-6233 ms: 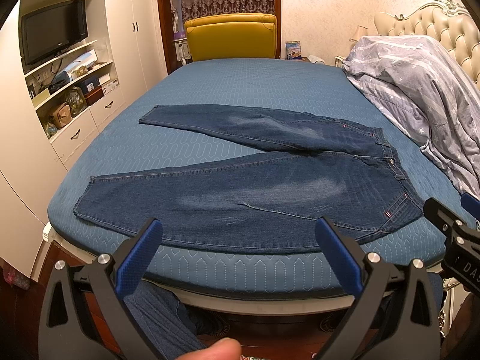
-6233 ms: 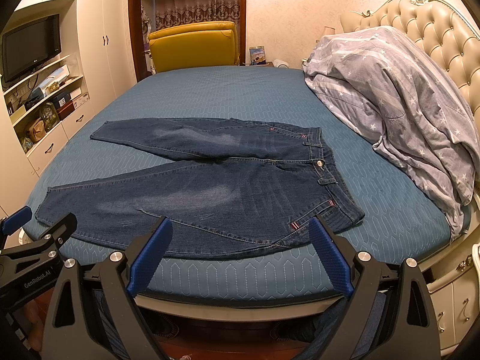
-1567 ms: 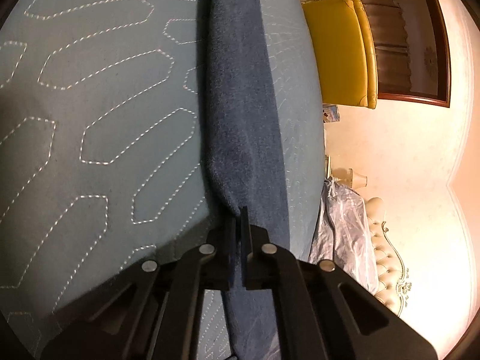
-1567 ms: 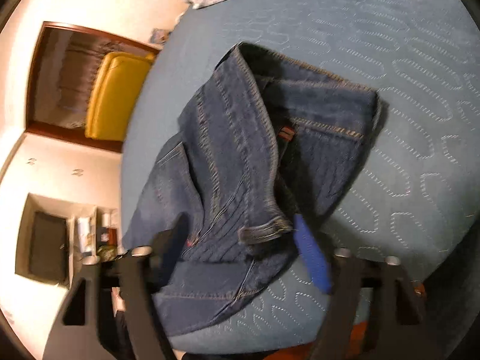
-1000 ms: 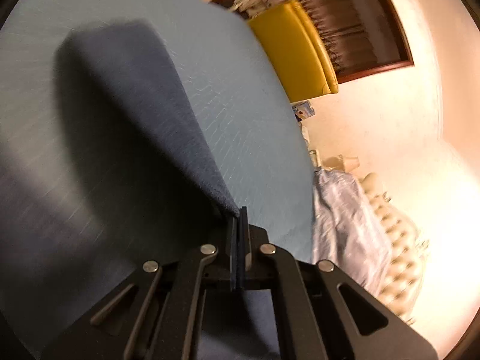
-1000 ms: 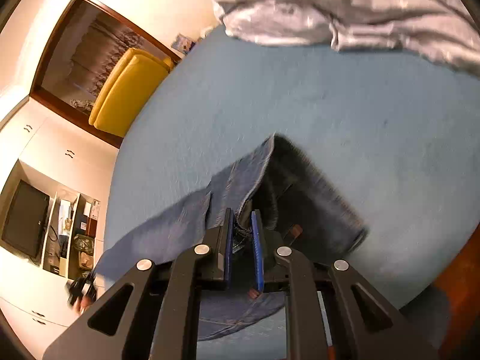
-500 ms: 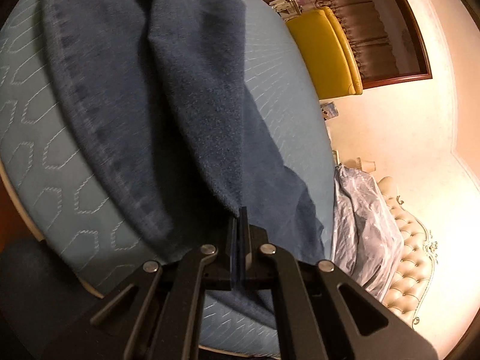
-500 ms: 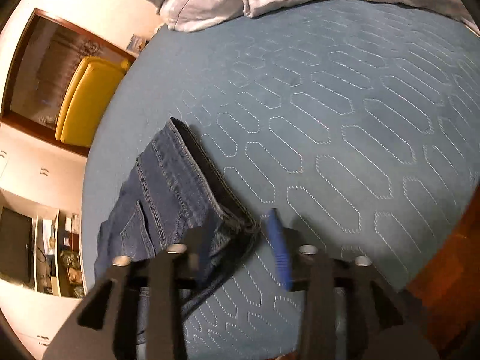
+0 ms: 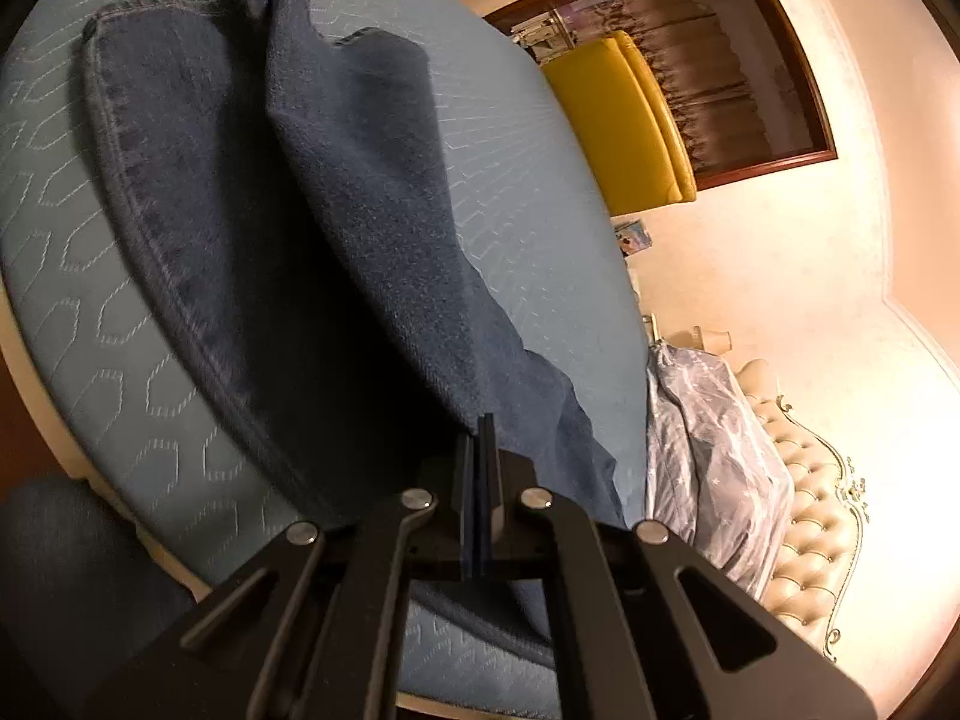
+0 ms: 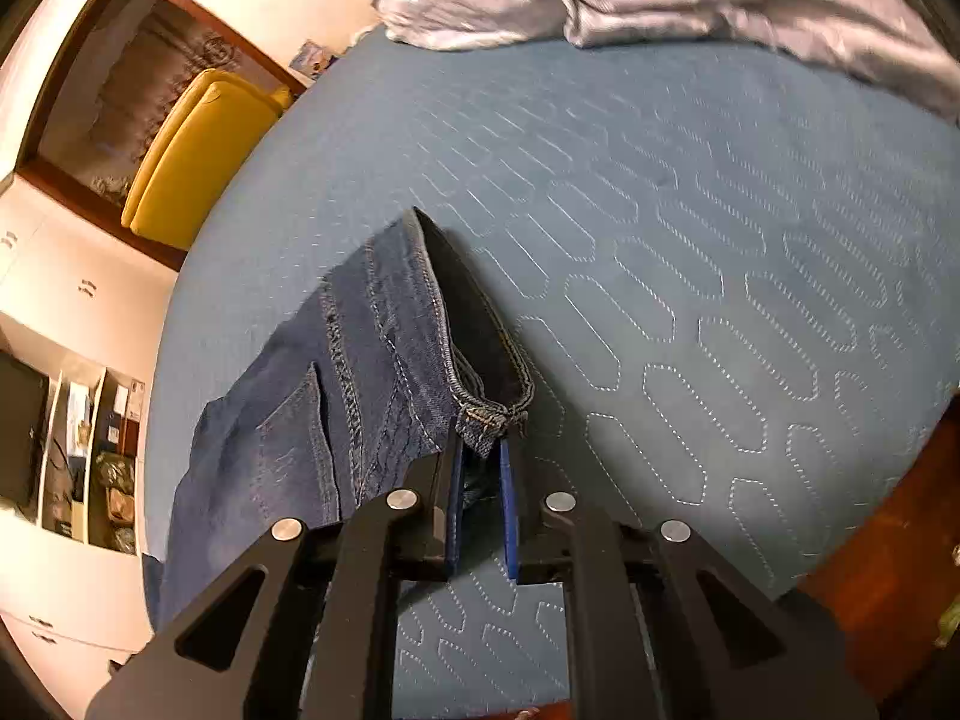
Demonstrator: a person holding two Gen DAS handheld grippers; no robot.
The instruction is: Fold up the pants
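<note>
Over the blue bed (image 10: 690,228), the left gripper (image 9: 480,450) is clenched on the jeans (image 9: 336,210); the right gripper (image 10: 480,468) grasps their waistband (image 10: 486,414).

— Where are the pants (image 9: 312,252)?
— Dark blue denim, draped from the upper left toward the lower centre of the left view, one fold lifted.
— And the waistband (image 10: 480,360)?
— Centre of the right view, bunched, raised off the bedspread.

Warm-lit bedroom — quilted blue bed (image 10: 690,228), yellow chair (image 9: 624,120), tufted headboard (image 9: 804,510).
</note>
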